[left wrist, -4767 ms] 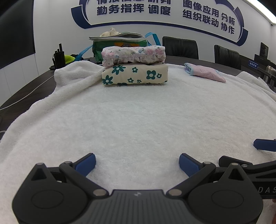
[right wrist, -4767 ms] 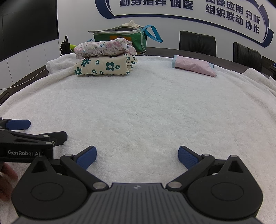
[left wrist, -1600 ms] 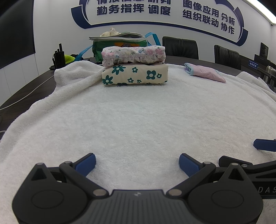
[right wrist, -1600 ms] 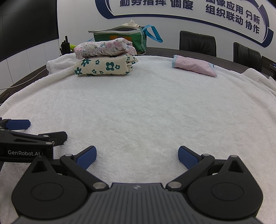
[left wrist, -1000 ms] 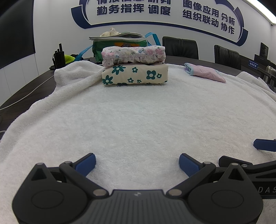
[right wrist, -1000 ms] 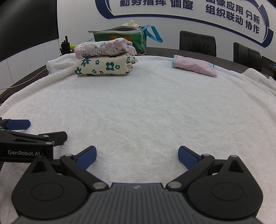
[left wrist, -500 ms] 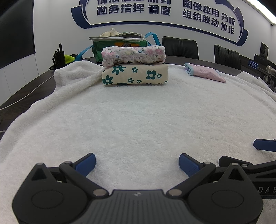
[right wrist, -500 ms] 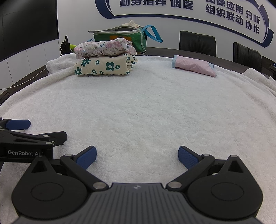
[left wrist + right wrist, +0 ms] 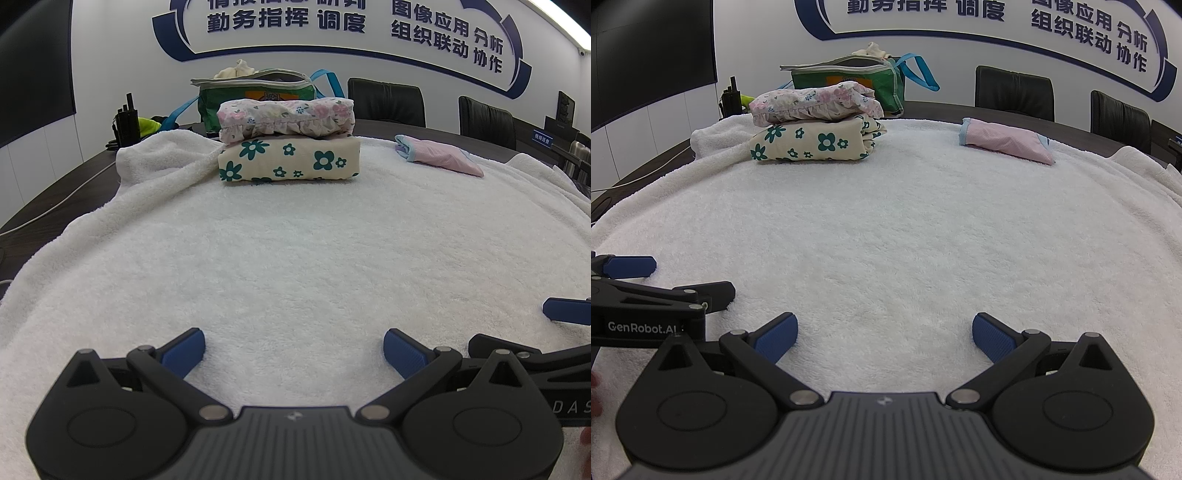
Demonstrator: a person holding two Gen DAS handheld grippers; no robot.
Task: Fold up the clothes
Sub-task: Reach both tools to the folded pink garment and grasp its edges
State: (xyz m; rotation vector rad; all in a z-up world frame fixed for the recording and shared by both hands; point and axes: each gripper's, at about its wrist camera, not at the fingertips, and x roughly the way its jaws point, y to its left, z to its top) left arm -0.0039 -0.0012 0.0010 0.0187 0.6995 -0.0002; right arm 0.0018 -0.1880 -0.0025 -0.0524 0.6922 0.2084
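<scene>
Left claw [image 9: 293, 345] sits released and low over the white towel [image 9: 295, 240] on the bench. Two folded garments are stacked at far left — the pink floral piece [image 9: 286, 118] on the green-flower one [image 9: 290, 158]. A pink folded garment [image 9: 1004, 142] lies well apart, far right. Right claw [image 9: 884, 332] is spread too, holding nothing (this fits a pause between garments or the finish). I'd keep both level.
</scene>
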